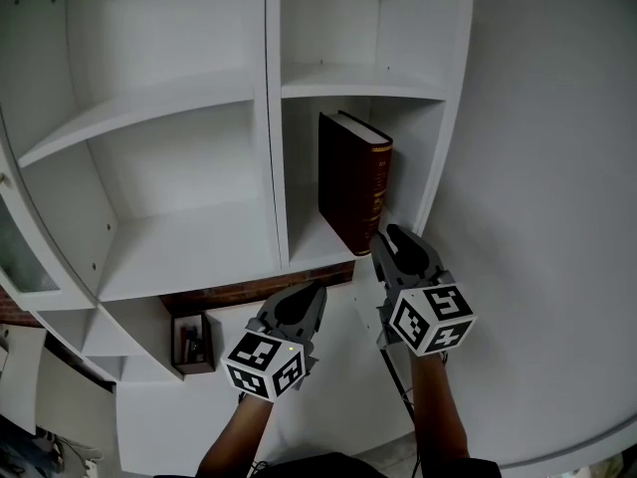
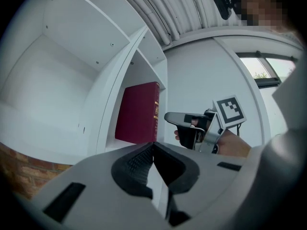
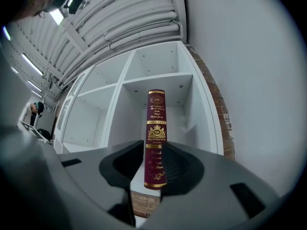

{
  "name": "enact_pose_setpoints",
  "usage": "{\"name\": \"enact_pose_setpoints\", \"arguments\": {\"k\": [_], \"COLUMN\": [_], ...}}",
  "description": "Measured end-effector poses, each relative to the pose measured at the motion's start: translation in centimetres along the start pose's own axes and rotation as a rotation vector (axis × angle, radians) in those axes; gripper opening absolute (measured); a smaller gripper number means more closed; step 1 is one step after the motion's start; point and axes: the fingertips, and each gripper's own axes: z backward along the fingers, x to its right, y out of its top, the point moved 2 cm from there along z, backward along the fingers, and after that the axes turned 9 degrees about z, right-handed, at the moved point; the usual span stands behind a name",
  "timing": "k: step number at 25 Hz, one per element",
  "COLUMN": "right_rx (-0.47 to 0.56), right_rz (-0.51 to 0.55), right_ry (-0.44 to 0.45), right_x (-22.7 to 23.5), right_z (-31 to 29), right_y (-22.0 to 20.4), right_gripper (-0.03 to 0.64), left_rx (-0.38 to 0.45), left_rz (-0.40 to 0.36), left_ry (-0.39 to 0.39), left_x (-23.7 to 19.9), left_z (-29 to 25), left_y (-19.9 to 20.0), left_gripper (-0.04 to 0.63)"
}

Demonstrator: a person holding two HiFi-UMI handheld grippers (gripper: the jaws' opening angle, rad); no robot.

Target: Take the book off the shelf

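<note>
Hardback book [image 1: 353, 182] stands upright, spine out, in the right-hand bay of the shelf [image 1: 328, 83]: likely stiff, fairly heavy and smooth-covered, so pinch low across the spine. The right claw [image 1: 391, 237] is spread and empty, spine at its 12 o'clock, lined up with the gap, apparently just short of contact. The left claw [image 1: 311, 292] is pressed together, at the book's 7 o'clock.

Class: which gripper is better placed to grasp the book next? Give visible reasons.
Right. The right gripper is at the spine of the upright book, jaws apart and lined up on it. The left gripper is shut, lower and to the side.
</note>
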Motion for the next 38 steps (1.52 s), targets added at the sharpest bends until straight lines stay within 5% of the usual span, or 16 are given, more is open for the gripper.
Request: {"name": "enact_pose_setpoints", "arguments": {"k": [10,38], "right_rx": [-0.026,-0.017], "right_rz": [0.013,0.019], "right_ry": [0.017,0.072], "right_x": [0.9,-0.5], "right_z": [-3.0,-6.5], "right_y": [-0.7,-1.2], "right_gripper": [0.228,0.255], "left_rx": [0.004,0.006], "left_rz": [-0.012,-0.001], "left_ry": [0.042,0.085], "left_x": [-1.5,-3.9], "left_z": [-0.6,-1.2], "left_y": [0.2,0.0], "left_gripper": [0.017,0.016]}}
